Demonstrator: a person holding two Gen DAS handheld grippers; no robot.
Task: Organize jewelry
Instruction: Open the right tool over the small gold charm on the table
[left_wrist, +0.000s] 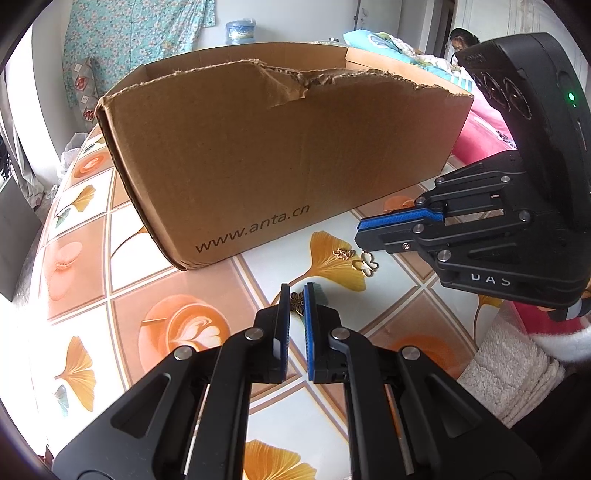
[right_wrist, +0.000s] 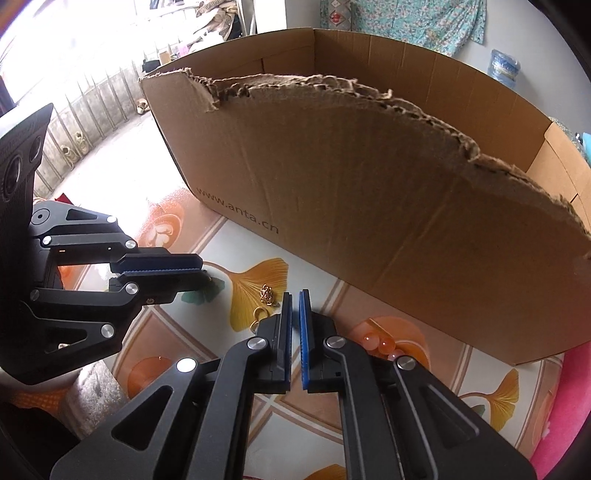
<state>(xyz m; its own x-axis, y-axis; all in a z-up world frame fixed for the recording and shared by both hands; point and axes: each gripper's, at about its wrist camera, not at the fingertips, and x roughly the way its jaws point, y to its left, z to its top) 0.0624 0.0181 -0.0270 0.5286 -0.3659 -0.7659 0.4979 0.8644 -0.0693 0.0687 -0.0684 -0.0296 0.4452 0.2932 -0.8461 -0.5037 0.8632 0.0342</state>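
1. Left gripper (left_wrist: 295, 291) pinches a dark bronze flower charm (left_wrist: 296, 301) between narrow fingers, low over the tablecloth (left_wrist: 155, 258).
2. Right gripper (right_wrist: 294, 297) hovers with fingers nearly together, empty.
3. Gold charms (left_wrist: 364, 264) lie loose beside the cardboard box (left_wrist: 258, 147).

Left gripper (left_wrist: 294, 290) angled down, jaws nearly closed. Right gripper (right_wrist: 294, 295) angled down at its right, jaws closed, tips near.

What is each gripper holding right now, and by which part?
The left gripper pinches a small bronze flower-shaped charm between its fingertips; the gripped part is hidden. The right gripper is shut with nothing between its pads.
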